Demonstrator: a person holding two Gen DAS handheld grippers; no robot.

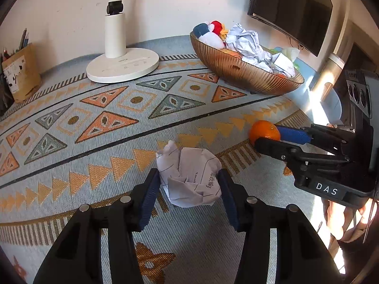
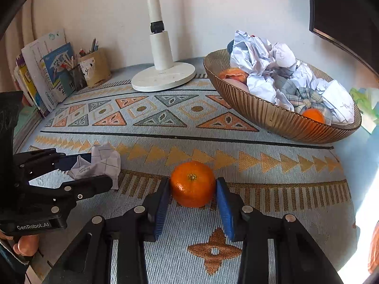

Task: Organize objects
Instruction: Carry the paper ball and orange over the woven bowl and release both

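Where tools bracket them, crumpled printed paper ball (image 1: 189,177), glossy round orange (image 2: 193,184)

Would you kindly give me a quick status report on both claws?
Left claw closing around crumpled paper. Right claw bracketing orange, contact unclear. Both items on the patterned cloth. Bowl already heaped; path to it open.

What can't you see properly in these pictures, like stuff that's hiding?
- Bottom of the basket, right wrist view: crumpled papers piled on top cover it.
- Stuffed toy, left wrist view: mostly sunk behind the basket rim and papers.
- Writing on the paper ball: too crumpled and small to read.
- Lamp head: cut off by the top edge in both views.
- Whether the right gripper pads touch the orange: too close to tell.
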